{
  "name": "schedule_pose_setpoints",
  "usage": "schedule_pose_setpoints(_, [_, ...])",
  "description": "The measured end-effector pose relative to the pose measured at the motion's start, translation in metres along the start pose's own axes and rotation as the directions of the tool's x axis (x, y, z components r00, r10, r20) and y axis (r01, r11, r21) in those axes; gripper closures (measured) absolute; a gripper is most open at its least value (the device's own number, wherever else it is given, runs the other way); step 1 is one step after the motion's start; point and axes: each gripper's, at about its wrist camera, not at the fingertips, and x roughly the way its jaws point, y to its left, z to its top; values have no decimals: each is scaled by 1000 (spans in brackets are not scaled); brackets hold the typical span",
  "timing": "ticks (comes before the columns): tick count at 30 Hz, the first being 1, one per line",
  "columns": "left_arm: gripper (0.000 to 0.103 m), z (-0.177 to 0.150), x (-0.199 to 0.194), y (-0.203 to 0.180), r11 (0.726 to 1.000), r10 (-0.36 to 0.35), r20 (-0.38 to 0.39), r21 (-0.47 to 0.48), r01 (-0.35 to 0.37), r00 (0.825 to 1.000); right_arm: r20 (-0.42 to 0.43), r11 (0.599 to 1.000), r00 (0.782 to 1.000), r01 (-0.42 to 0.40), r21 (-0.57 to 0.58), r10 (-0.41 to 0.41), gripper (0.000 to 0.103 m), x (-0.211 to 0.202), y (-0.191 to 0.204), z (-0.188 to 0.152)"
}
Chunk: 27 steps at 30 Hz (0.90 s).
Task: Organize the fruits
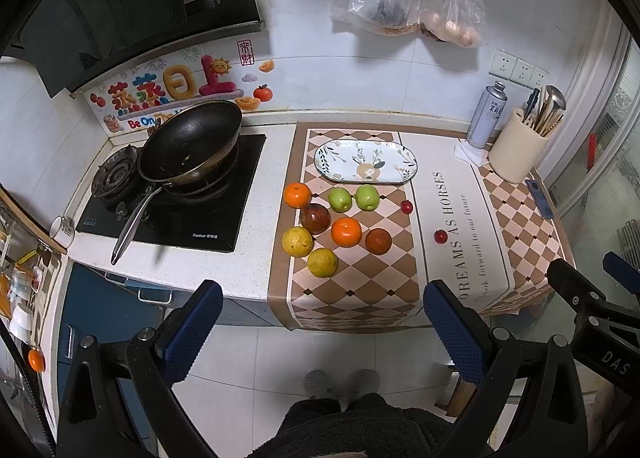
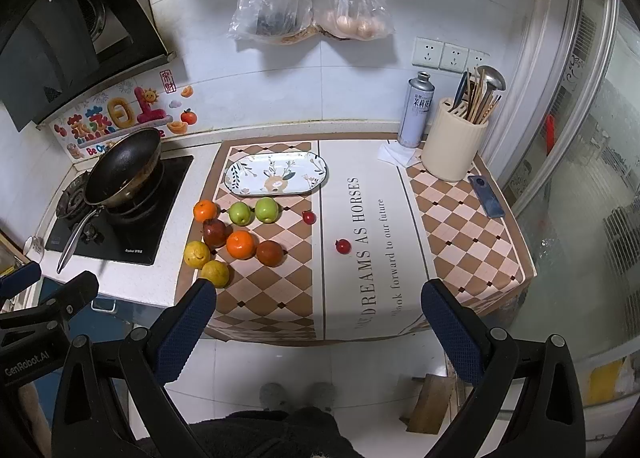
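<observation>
A: Where does the fruit sit?

B: Clustered on the left part of the checkered mat (image 1: 360,290), just near of the oval plate (image 1: 365,160), which holds nothing. Two green apples (image 1: 353,198) lie side by side closest to the plate, with an orange (image 1: 297,195) to their left. Nearer come a dark red pomegranate (image 1: 315,218), a second orange (image 1: 346,232) and a brown-red fruit (image 1: 378,241). Two yellow citrus fruits (image 1: 310,252) lie nearest, at the left.

A: Anything apart from the cluster?

B: Two small red fruits (image 2: 326,232) lie to the right, well apart from the rest, one beside the mat's lettering.

A: And the tongs?

B: The left gripper (image 1: 320,318) and the right gripper (image 2: 318,318) both hang off the near edge of the counter, above the floor, jaws spread wide, gripping nothing.

A: What else is around?

B: A black pan (image 1: 191,141) on the stove at the left, a utensil holder (image 2: 454,148) at the far right.
</observation>
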Motion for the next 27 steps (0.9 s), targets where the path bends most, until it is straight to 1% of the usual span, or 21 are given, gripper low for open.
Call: schedule_pose_setpoints(27, [0, 0, 1, -3, 1000, 1, 1, -1, -1, 1000, -1, 1000, 1000, 0, 4, 0, 0, 2, 2, 3])
